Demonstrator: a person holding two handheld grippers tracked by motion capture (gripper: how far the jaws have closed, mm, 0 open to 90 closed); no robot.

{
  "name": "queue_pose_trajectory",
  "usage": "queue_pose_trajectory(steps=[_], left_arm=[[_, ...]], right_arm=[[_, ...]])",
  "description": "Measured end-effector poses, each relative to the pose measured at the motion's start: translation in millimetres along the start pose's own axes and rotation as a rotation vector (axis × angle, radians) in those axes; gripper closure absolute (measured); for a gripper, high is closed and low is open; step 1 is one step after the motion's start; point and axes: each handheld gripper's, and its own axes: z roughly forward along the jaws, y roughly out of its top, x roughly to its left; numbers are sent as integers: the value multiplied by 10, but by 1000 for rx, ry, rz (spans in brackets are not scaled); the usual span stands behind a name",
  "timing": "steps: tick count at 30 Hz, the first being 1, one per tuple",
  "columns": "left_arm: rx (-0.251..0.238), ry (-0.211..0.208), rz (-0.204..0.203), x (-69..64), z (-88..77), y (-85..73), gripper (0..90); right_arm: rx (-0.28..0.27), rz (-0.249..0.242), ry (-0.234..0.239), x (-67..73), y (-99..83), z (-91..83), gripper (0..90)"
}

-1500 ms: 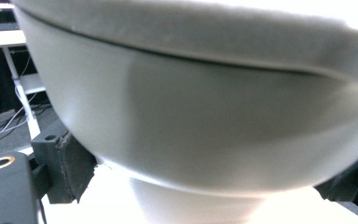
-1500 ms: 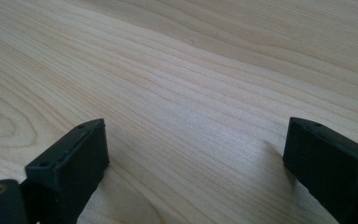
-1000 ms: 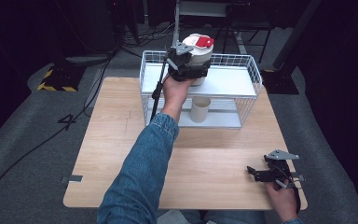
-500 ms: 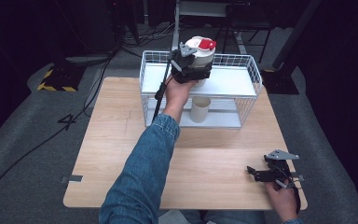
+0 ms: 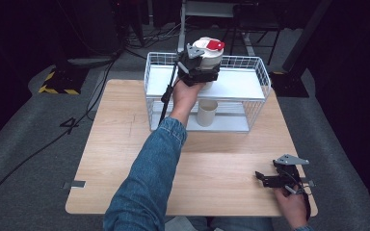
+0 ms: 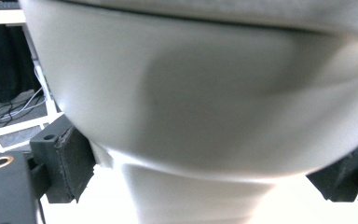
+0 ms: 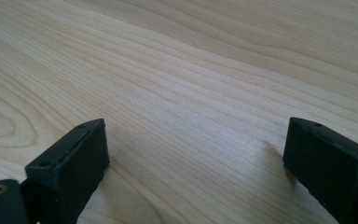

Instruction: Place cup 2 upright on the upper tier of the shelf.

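fingers (image 6: 70, 161) of your left gripper (image 5: 200, 67) clamp the white container (image 5: 209, 52) at upper centre over the wire rack (image 5: 255, 84); next, lower it onto the shelf, while your right gripper (image 5: 270, 179) idles agape on the surface (image 5: 125, 159).

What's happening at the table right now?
The person's left gripper holds a white container with a red cap over the top shelf of a white wire rack at the far side of the wooden table. Its jaws press on the container's sides. A small cup stands on the rack's lower shelf. The right gripper rests low at the table's near right corner, jaws open, with nothing between them.
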Motion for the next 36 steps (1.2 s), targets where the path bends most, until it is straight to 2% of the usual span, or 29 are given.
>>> queue_pose_trajectory(steps=[3, 7, 8, 10, 13, 19, 28, 36], left_arm=[[-1, 0, 5, 1, -3, -1, 102], [-5, 48, 27, -35, 0, -1, 54], [-8, 49, 31, -37, -4, 0, 29], [-18, 38, 24, -29, -26, 1, 0], [-27, 34, -2, -2, -71, 12, 0], [-29, 15, -22, 6, -185, 9, 0], [-44, -16, -17, -21, -474, 10, 0], [-31, -35, -24, -46, -726, -13, 0]], right_arm=[[0, 1, 0, 0, 0, 0, 67], [0, 1, 0, 0, 0, 0, 67], [-1, 1, -1, 1, 0, 1, 67], [0, 1, 0, 0, 0, 0, 67], [-1, 1, -1, 0, 0, 1, 67], [0, 1, 1, -1, 0, 1, 67], [2, 0, 0, -4, 0, 1, 66], [2, 0, 0, -3, 0, 1, 66]])
